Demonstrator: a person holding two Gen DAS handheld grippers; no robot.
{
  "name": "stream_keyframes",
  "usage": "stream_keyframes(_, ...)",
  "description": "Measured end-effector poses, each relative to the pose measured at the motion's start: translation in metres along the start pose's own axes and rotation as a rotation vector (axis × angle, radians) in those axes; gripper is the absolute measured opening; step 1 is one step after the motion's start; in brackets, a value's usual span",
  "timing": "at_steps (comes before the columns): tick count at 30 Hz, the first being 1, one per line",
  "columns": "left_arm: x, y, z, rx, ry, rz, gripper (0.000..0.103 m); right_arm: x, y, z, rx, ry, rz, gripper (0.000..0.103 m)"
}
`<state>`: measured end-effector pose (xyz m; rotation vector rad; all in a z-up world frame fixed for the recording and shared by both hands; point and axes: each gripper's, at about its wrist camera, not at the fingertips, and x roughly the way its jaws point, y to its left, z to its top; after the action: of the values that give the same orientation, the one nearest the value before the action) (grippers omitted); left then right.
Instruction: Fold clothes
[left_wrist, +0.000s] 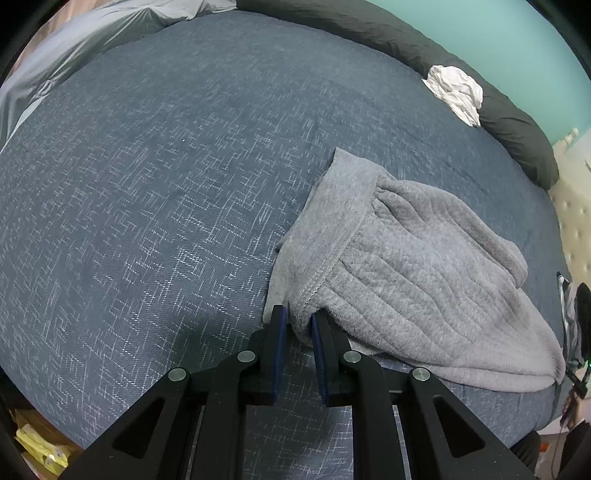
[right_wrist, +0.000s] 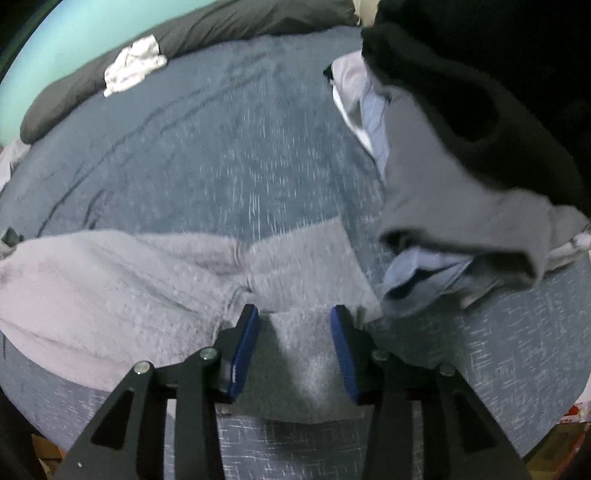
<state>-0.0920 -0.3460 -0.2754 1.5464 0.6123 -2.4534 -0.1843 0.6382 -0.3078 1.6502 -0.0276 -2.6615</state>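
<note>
A grey fleece garment (left_wrist: 406, 266) lies bunched on the blue patterned bedspread (left_wrist: 147, 184), with its smooth hem band turned up at the left. My left gripper (left_wrist: 299, 315) is shut on a fold at the garment's near left corner. In the right wrist view the same garment (right_wrist: 110, 288) spreads to the left, and a flat flap of it lies under my right gripper (right_wrist: 294, 312). That gripper stands open, its blue pads apart on either side of the flap and not pressing on it.
A pile of dark, grey and light blue clothes (right_wrist: 461, 184) sits on the bed right of my right gripper. A crumpled white cloth (left_wrist: 456, 92) rests against a long dark pillow (left_wrist: 369, 26) at the far edge. Grey bedding (left_wrist: 74, 44) lies far left.
</note>
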Motion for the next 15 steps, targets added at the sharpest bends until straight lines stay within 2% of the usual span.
stream_keyframes(3, 0.002, -0.001, 0.0, 0.0, 0.004, 0.003, 0.016, 0.005, 0.0, -0.003, -0.001, 0.007, 0.002, 0.039)
stream_keyframes(8, 0.004, -0.002, -0.001, 0.001, 0.006, 0.004, 0.016, 0.007, 0.008, -0.005, -0.044, 0.006, -0.006, 0.018)
stream_keyframes(10, 0.004, -0.001, -0.001, -0.001, 0.006, 0.002, 0.016, 0.007, 0.01, -0.008, -0.048, 0.001, -0.007, 0.013)
stream_keyframes(15, 0.001, -0.001, -0.001, 0.001, 0.003, -0.001, 0.016, -0.005, 0.012, -0.015, -0.075, -0.03, -0.019, 0.007)
